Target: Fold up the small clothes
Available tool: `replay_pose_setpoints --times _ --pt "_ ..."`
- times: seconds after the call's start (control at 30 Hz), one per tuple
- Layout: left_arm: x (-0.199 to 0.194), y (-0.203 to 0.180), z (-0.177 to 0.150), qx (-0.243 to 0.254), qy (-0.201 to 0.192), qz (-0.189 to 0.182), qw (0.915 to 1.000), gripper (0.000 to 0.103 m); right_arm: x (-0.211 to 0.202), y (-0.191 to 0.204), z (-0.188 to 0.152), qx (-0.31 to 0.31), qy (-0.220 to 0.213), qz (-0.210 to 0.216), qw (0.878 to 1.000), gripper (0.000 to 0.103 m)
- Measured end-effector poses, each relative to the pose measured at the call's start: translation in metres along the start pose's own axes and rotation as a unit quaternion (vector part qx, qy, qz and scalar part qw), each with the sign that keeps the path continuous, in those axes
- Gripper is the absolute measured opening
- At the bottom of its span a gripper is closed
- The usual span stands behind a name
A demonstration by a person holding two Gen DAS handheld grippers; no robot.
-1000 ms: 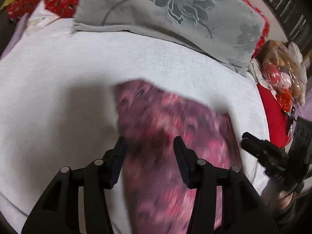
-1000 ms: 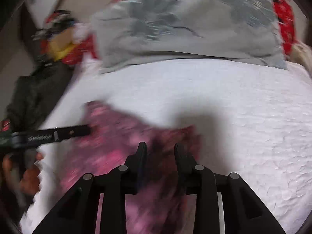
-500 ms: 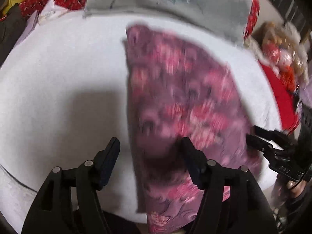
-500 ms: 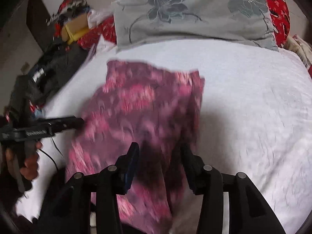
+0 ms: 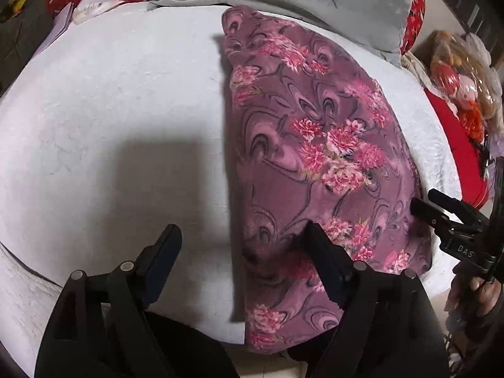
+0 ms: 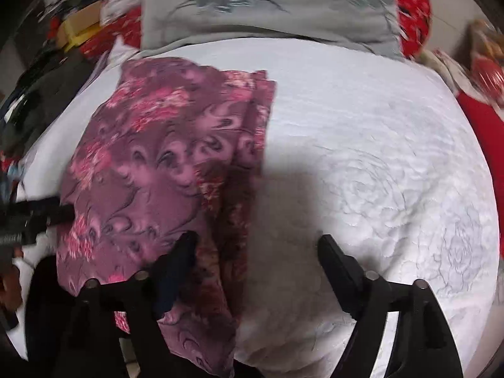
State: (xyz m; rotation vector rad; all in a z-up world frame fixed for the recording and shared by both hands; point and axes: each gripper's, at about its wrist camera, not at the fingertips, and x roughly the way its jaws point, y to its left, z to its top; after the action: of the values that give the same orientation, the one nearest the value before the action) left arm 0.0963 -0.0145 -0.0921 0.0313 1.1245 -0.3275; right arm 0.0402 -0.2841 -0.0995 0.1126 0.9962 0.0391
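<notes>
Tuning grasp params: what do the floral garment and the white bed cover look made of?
Floral garment: looks like soft, matte woven or fleecy fabric; it drapes limply over the edge. White bed cover: seemingly quilted cotton-like textile, matte, with stitched rose relief. Fibres uncertain.

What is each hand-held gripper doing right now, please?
Left hand-held gripper: open, holding nothing, over the purple floral garment's edge.
Right hand-held gripper: open, holding nothing.

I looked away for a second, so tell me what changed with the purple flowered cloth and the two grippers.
The purple flowered cloth was swung away from the person and laid out long on the white quilted bedspread. The left gripper and right gripper both opened wide, releasing it. The grey flowered pillow stayed put.
</notes>
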Motion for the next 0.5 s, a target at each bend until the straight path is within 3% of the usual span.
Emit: replay_pose_setpoints --times 0.33,0.5 --pt "-0.037 0.014 -0.011 0.005 -0.043 0.042 0.9982 0.082 -0.024 0.018 0.0 -0.059 -0.015 -0.098 0.993 0.083" --pt "-0.045 0.02 -0.018 -0.008 -0.058 0.062 0.9964 0.082 -0.046 0.014 -0.006 -0.061 -0.032 -0.119 0.991 0.083"
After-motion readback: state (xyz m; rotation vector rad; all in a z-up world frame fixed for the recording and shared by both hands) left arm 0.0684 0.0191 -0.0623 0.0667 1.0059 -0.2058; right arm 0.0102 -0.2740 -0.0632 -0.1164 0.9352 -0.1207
